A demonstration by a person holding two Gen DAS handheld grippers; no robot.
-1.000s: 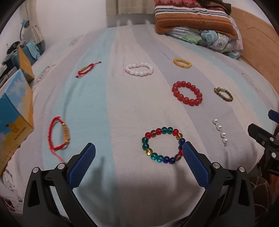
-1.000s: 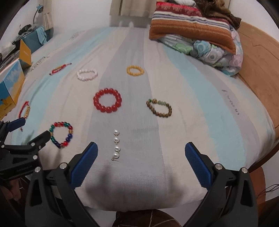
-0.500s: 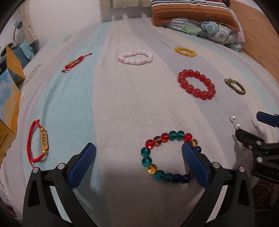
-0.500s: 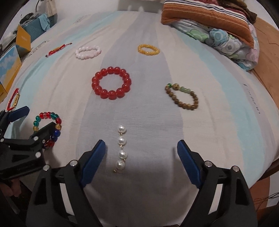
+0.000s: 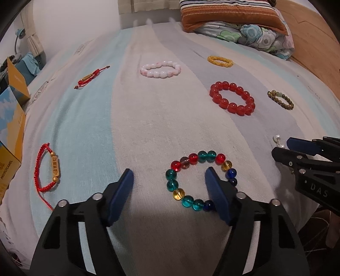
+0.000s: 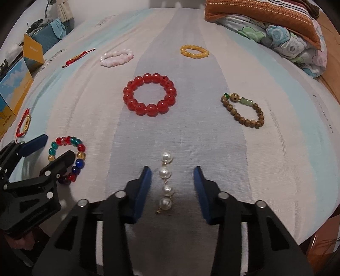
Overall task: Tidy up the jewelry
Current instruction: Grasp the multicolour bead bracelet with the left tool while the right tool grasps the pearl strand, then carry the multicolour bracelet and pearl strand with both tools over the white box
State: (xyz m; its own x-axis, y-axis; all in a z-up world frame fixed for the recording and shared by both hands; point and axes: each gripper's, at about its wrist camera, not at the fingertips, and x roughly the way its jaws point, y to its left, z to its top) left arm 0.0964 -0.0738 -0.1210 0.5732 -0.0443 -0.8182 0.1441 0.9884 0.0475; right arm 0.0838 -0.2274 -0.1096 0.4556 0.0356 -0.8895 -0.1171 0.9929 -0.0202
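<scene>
A bracelet of multicoloured glass beads (image 5: 193, 158) lies flat on the striped bedsheet (image 5: 148, 131). My left gripper (image 5: 168, 174) hangs low over it with its jaws closing. Its right finger stands inside the ring, and the ring's left side lies between the pads, untouched. A short strand of white pearls (image 6: 166, 182) lies lengthwise between the pads of my right gripper (image 6: 172, 172). Those jaws are closing too, with a gap on both sides of the pearls. The two grippers sit side by side near the bed's front edge.
Spread over the sheet are a big red bead bracelet (image 6: 148, 76), a pink-white one (image 5: 160, 73), a yellow one (image 5: 220, 61), a brown wooden one (image 6: 238, 115) and two red cord bracelets (image 5: 54, 167) (image 5: 89, 77). A blue-yellow box (image 5: 10, 127) stands at the left and pillows (image 5: 233, 12) lie at the back.
Both grippers have sunk towards the bed and their jaws have narrowed. The left one's right finger moved inside the bead ring; the right one's jaws came in around the pearls.
</scene>
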